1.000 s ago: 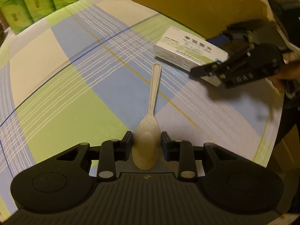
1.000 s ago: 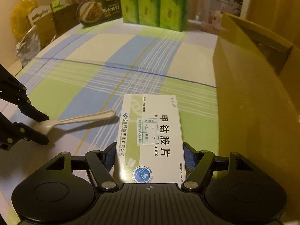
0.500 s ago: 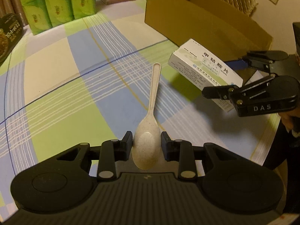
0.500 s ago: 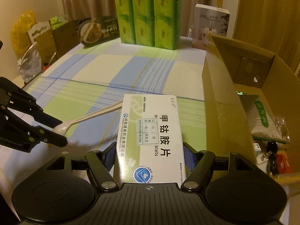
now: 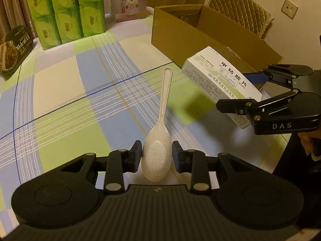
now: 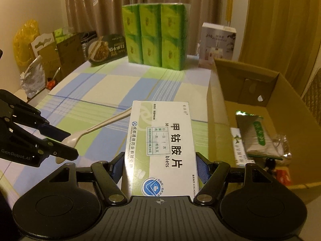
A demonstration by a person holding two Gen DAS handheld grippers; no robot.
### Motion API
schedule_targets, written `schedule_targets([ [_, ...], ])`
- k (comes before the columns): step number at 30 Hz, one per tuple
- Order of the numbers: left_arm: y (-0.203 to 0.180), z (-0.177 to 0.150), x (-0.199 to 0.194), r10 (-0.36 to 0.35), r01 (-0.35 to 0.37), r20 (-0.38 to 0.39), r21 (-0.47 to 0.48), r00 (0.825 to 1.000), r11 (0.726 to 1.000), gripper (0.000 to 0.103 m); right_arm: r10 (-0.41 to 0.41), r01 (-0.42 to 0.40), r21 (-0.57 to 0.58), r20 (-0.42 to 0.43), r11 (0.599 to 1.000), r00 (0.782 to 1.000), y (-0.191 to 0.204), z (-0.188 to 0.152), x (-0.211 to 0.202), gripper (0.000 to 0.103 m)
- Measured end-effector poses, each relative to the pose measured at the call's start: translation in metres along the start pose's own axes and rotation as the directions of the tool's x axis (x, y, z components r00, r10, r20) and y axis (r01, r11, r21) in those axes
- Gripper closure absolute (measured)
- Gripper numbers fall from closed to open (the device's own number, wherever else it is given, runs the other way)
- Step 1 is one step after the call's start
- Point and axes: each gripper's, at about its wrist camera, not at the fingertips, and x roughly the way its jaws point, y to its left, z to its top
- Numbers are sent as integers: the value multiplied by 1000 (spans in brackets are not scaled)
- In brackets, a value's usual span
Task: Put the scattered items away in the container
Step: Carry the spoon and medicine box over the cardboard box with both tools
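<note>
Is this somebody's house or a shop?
Probably somebody's house, maybe a dining room: a table with a checked tablecloth, curtains behind it, a padded chair, and tissue packs stacked on the table.

"DAS" on right gripper (image 5: 250, 92); "GenRobot.AI" on left gripper (image 6: 66, 144); "甲钴胺片" on medicine box (image 6: 160, 146); "J10" on white carton (image 5: 130, 0).

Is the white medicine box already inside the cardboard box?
No, the right gripper holds the medicine box above the tablecloth, beside the cardboard box.
</note>
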Motion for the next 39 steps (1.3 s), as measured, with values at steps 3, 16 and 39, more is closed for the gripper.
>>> schedule_targets([
  [3, -6, 1, -6, 4, -4, 6, 5, 1000, 1000, 76, -5, 5, 6, 14, 1000, 1000, -2, 0, -9, 35],
  [16, -26, 15, -25, 12, -13, 43, 25, 999, 1000, 76, -25, 23, 26, 65, 999, 998, -13, 1, -37, 35],
  [39, -91, 64, -20, -42, 35, 75, 89, 996, 995, 76, -124, 108, 115, 138, 987, 983, -74, 1, -77, 35],
])
